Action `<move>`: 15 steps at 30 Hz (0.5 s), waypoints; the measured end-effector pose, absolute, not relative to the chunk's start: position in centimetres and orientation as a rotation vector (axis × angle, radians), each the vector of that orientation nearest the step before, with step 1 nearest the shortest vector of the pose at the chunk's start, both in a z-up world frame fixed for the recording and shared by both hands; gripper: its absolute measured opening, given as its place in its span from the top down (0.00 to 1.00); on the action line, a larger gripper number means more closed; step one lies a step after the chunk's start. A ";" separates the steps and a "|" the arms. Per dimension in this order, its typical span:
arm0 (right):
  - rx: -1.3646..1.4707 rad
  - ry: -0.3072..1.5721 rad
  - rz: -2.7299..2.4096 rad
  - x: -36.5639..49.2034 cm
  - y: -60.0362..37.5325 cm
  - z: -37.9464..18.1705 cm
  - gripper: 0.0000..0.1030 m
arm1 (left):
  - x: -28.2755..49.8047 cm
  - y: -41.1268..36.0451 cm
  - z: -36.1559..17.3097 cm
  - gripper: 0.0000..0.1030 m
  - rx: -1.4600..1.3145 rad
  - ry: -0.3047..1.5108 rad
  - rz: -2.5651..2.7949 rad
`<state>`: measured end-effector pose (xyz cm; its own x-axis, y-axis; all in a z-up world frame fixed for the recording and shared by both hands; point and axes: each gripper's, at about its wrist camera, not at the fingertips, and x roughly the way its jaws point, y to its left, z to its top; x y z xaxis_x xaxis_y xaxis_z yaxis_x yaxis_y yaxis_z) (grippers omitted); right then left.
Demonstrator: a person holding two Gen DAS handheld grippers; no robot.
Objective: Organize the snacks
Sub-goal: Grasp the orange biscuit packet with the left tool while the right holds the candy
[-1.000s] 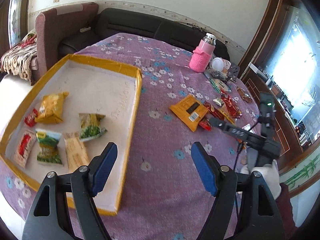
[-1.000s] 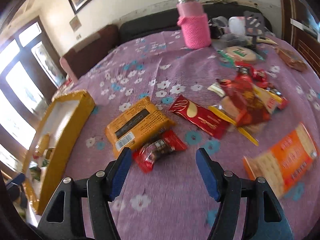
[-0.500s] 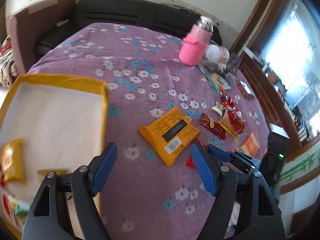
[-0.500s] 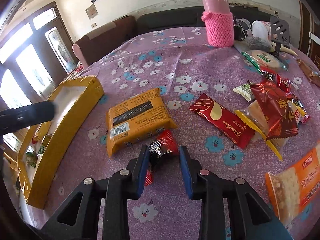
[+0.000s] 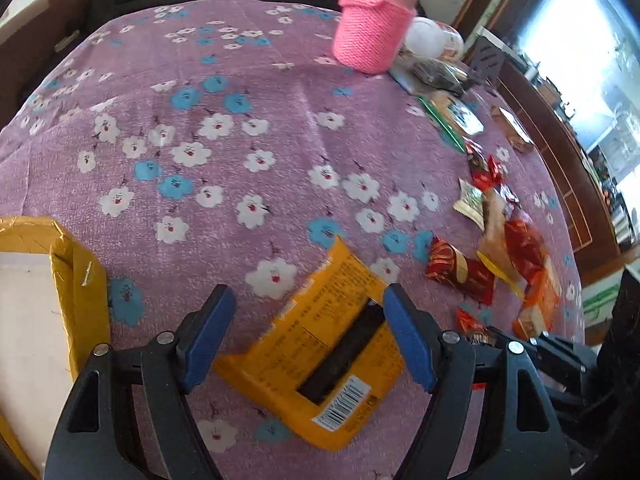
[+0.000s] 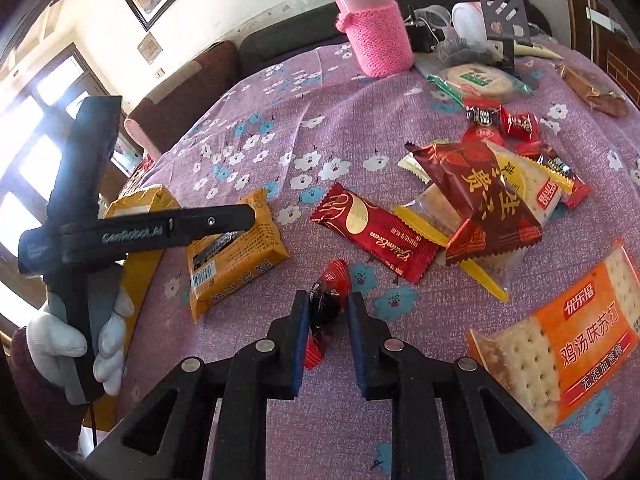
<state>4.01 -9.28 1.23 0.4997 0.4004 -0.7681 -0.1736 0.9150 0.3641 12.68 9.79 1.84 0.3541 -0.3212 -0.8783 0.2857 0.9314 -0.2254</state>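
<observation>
Right tool [image 6: 328,316] closed onto red candy [image 6: 334,280], lower end hidden; left tool [image 5: 306,334] apparently released.

small red candy [image 6: 334,280]: we see a twisted wrapper, red with a dark middle, standing on end between the right gripper's [image 6: 328,334] blue fingers [image 6: 301,334], which have just been closing on it.
yellow packet [image 5: 326,350]: we see it flat on the bench [image 5: 240,128], barcode end nearest us, a black stripe down its middle, just beside the yellow tray [image 5: 82,292].
red bar [image 6: 374,232]: we find it flat, gold-printed, right of the yellow packet.
orange cracker pack [image 6: 560,344]: flat, at the far right.
</observation>
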 end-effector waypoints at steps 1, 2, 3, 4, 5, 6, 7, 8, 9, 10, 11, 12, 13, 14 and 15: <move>0.262 1.003 0.363 4.1 -9.3 1.1 0.73 | 12.4 9.6 1.8 0.26 -0.026 1.155 -0.418; 0.268 1.012 0.370 4.3 -9.4 0.9 0.71 | 12.0 9.3 1.9 0.26 -0.005 1.159 -0.436; 0.273 1.009 0.372 4.2 -9.4 0.9 0.69 | 11.4 9.1 2.0 0.26 0.025 1.154 -0.443; 0.277 1.006 0.375 4.1 -9.4 1.0 0.63 | 10.8 8.9 2.2 0.26 0.057 1.143 -0.451; 0.275 1.003 0.386 4.0 -9.2 1.0 0.56 | 10.3 8.7 2.3 0.26 0.088 1.129 -0.457; 0.259 0.997 0.394 3.9 -8.8 1.1 0.53 | 9.9 8.5 2.4 0.25 0.126 1.109 -0.457; 0.232 0.990 0.394 3.8 -8.3 1.2 0.49 | 9.7 8.4 2.5 0.25 0.153 1.095 -0.456; 0.206 0.983 0.391 3.6 -7.9 1.2 0.46 | 9.8 8.3 2.5 0.25 0.163 1.091 -0.456; 0.180 0.975 0.385 3.4 -7.3 1.2 0.44 | 9.9 8.4 2.5 0.25 0.160 1.093 -0.457; 0.161 0.969 0.380 3.3 -6.9 1.2 0.42 | 10.1 8.4 2.5 0.25 0.154 1.095 -0.459; 0.143 0.965 0.382 3.1 -6.5 1.2 0.42 | 10.2 8.3 2.4 0.25 0.155 1.095 -0.462; 0.136 0.966 0.395 3.0 -6.2 1.2 0.42 | 10.3 8.2 2.5 0.25 0.163 1.092 -0.467; 0.141 0.969 0.420 2.9 -6.0 1.2 0.42 | 10.3 8.0 2.5 0.25 0.172 1.088 -0.474; 0.147 0.967 0.439 2.9 -5.8 1.2 0.42 | 10.4 7.8 2.5 0.25 0.180 1.084 -0.486; 0.143 0.962 0.451 2.9 -5.5 1.1 0.41 | 10.5 7.6 2.4 0.25 0.187 1.083 -0.496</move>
<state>2.94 -5.48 1.08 0.4874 0.4315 -0.7591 -0.3070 0.8985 0.3137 10.48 7.59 2.40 0.3721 -0.2952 -0.8800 0.4740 0.8756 -0.0933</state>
